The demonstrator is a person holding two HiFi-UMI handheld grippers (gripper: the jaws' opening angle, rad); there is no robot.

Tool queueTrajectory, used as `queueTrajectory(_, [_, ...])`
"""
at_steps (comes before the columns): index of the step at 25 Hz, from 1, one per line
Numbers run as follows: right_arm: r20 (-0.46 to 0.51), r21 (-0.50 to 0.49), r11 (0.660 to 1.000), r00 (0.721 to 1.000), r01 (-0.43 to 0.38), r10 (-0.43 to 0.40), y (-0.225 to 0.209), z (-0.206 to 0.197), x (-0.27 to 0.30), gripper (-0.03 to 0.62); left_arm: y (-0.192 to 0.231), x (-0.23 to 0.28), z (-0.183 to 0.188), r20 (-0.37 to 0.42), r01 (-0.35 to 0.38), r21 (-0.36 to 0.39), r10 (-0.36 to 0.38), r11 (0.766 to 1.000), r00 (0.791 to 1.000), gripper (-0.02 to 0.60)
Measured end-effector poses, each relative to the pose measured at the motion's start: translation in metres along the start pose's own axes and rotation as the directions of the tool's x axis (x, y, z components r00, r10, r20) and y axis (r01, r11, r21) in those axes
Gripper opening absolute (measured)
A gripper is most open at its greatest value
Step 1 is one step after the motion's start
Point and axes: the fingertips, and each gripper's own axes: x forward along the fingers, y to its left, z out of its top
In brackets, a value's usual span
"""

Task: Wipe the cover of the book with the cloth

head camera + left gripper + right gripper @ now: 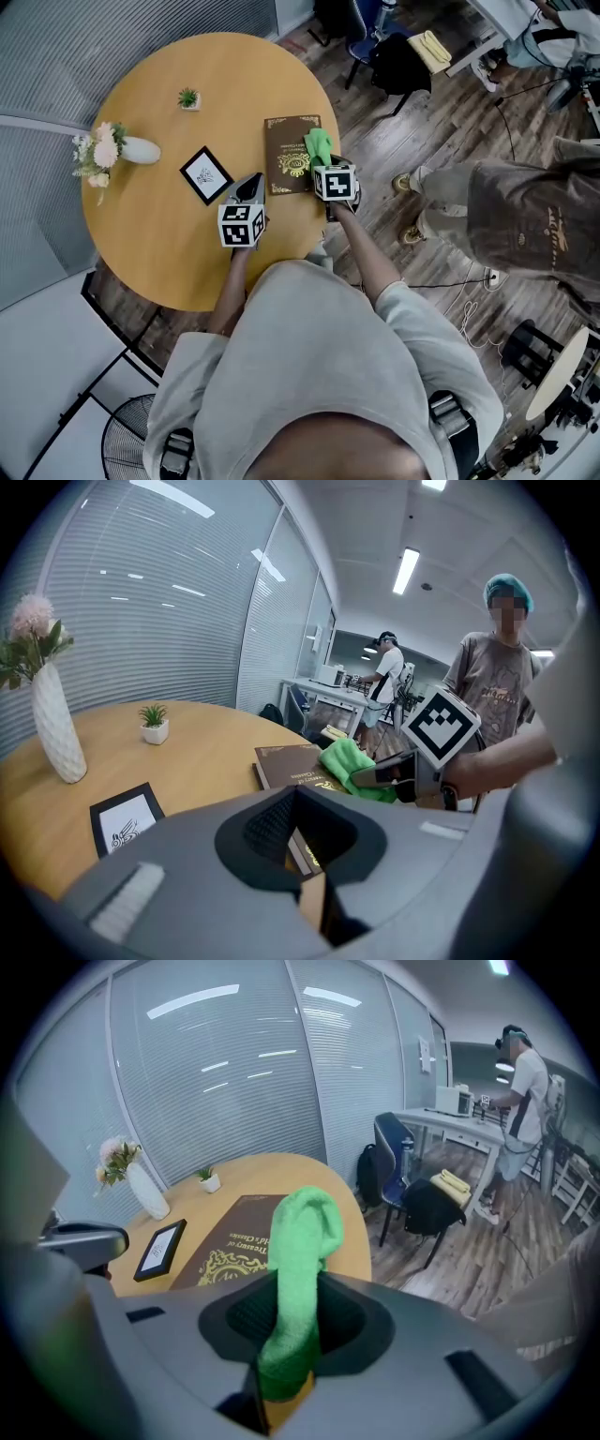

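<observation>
Wood-tone round surface [159, 244], seen from the head view. A white vase [139, 150] with flowers stands at its 9 o'clock edge. A small potted plant [189, 97] sits at 12 o'clock, well apart from the vase. A black frame [206, 174] lies flat near the centre, turned diagonally.

Left claw [251, 184]: jaws together, nothing between them. Its tip is at the book's 7 o'clock corner, just beside the frame's 3 o'clock side. Whether it touches the cover, cannot tell.

The book [286, 141] is brown with gold print. It lies closed and flat on the 3 o'clock part of the surface, close to the rim.

The cloth [319, 145] is green and pinched in the right claw [324, 163]. It sticks out past the jaws as a folded wad. In the left gripper view the wad rests on the cover, along the book's 3 o'clock edge. The right claw comes in from the book's 5 o'clock, jaws clamped on the cloth, marker cube facing up.

Off the surface at 3 o'clock a person [525, 211] in a brown shirt stands on the wood floor. A chair [398, 61] with a dark bag stands at 1 o'clock.
</observation>
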Motion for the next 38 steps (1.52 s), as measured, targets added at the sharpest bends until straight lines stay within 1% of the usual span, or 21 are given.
queueTrajectory(4, [-0.001,0.010,1.000,1.000,0.010,-0.010,-0.004,-0.002,0.000,0.100,0.001,-0.001,0.000,0.003,-0.001,0.002,0.001,1.000,1.000,0.008])
queueTrajectory(10, [-0.004,-0.039,0.999,1.000,0.030,-0.030,-0.006,-0.001,-0.002,0.100,0.004,-0.008,0.002,0.014,-0.004,0.006,0.004,1.000,1.000,0.006])
queueTrajectory(13, [-0.001,-0.033,0.999,0.999,0.039,-0.039,-0.010,-0.002,-0.005,0.100,0.006,-0.012,0.000,0.019,-0.007,0.002,0.007,1.000,1.000,0.007])
queueTrajectory(17, [0.017,-0.038,0.998,0.999,0.045,-0.044,-0.010,-0.002,-0.013,0.100,0.008,-0.018,-0.002,0.023,-0.009,-0.002,0.009,1.000,1.000,0.008])
queueTrajectory(21, [0.056,-0.039,0.998,0.998,0.042,-0.040,-0.005,0.006,-0.025,0.100,0.010,-0.024,-0.004,0.027,-0.011,0.000,0.011,1.000,1.000,0.007])
queueTrajectory(27, [0.109,-0.055,0.998,0.994,0.016,-0.010,0.016,0.018,-0.045,0.100,0.010,-0.032,-0.006,0.033,-0.014,-0.003,0.014,1.000,0.999,0.008])
queueTrajectory(33, [0.116,-0.086,0.996,0.993,-0.024,0.034,0.045,0.019,-0.050,0.100,0.010,-0.038,-0.009,0.043,-0.019,-0.012,0.019,1.000,0.999,0.006])
queueTrajectory(38, [0.101,-0.121,0.991,0.992,-0.062,0.074,0.071,0.016,-0.046,0.100,0.013,-0.045,-0.012,0.048,-0.032,-0.023,0.033,0.999,0.998,0.007])
